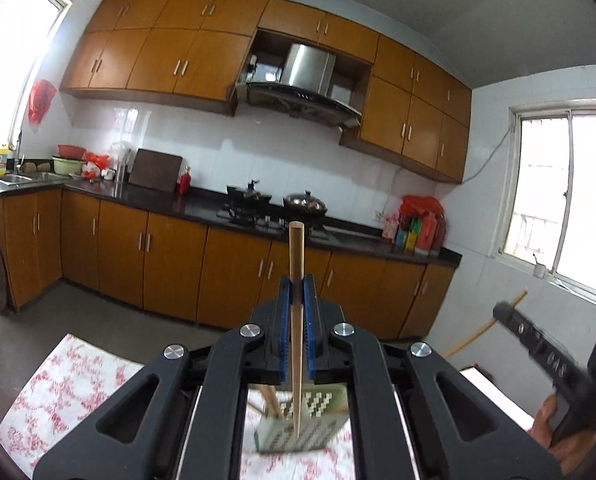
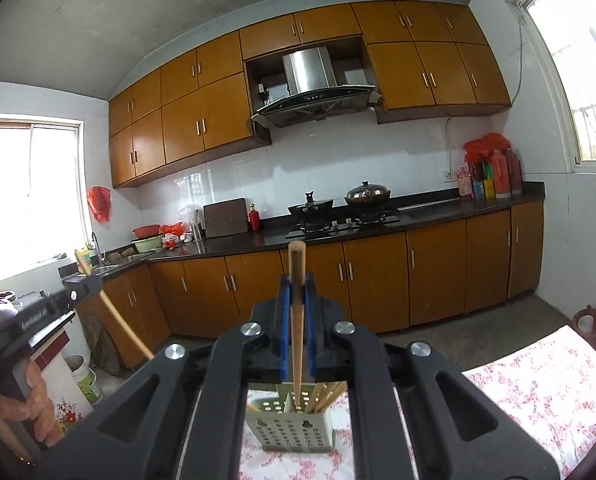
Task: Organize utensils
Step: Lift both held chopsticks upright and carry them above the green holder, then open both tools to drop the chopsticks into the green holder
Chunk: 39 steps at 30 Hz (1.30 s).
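Two claws | left claw (image 1: 297, 286) pinches chopstick (image 1: 296, 256) | right claw (image 2: 296, 286) pinches its own chopstick (image 2: 296, 264)

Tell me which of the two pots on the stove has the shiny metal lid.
The right pot, nearer the red bottles; the left pan is plain black.

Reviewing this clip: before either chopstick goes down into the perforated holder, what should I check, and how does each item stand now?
1. Left gripper clamps its chopstick: ok.
2. Right gripper clamps its chopstick: ok.
3. Holder upright on the floral cloth: ok.
4. Left chopstick's lower tip over the holder's opening: cannot tell.
5. Room beside the chopsticks already in the holder: cannot tell.
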Available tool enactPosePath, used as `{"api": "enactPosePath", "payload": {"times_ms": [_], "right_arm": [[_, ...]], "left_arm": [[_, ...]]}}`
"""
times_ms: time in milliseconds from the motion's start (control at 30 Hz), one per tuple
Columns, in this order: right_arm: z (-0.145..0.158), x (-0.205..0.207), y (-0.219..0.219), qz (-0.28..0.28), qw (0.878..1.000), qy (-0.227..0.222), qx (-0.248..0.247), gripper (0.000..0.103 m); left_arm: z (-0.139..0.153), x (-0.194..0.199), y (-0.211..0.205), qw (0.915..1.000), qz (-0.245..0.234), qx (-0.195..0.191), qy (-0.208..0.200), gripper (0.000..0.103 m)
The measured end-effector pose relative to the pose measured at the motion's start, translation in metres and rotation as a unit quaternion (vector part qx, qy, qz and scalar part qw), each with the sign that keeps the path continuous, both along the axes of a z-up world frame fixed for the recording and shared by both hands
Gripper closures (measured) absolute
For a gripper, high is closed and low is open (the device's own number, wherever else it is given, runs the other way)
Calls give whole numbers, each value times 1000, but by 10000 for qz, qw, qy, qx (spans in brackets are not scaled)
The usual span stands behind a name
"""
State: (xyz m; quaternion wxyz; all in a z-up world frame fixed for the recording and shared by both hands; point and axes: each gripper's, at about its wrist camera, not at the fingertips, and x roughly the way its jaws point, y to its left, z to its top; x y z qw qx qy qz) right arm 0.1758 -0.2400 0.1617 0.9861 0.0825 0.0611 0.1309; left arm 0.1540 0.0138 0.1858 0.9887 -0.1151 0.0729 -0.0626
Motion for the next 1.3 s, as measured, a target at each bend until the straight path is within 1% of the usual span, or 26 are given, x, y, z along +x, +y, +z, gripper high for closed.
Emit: {"api": "enactPosePath", "payload": {"times_ms": [167, 300, 500, 700, 967, 1233, 1300], "right_arm": [[-4, 20, 3, 21, 9999, 39, 104, 95], [-14, 36, 4, 34, 9998, 145, 110, 95], [-36, 61, 8, 16, 9990, 442, 106, 95], [-52, 73, 13, 47, 9981, 616, 68, 95], [-62, 74, 22, 89, 9975, 708, 11, 95], [-63, 75, 22, 45, 9971, 765, 1, 95], [-63, 73, 24, -22, 9972, 748, -75, 91]], "left_arm": [[1, 22, -2, 9996, 181, -194, -130, 96], [-10, 34, -8, 9990, 361, -117, -251, 96], [-43, 57, -14, 9991, 343, -231, 48, 96], [-62, 60, -19, 9991, 244, -230, 244, 96], [-70, 63, -22, 9988, 170, -130, 436, 96], [-71, 65, -22, 9983, 122, -114, 554, 96], [-71, 64, -23, 9981, 84, -144, 586, 96]]}}
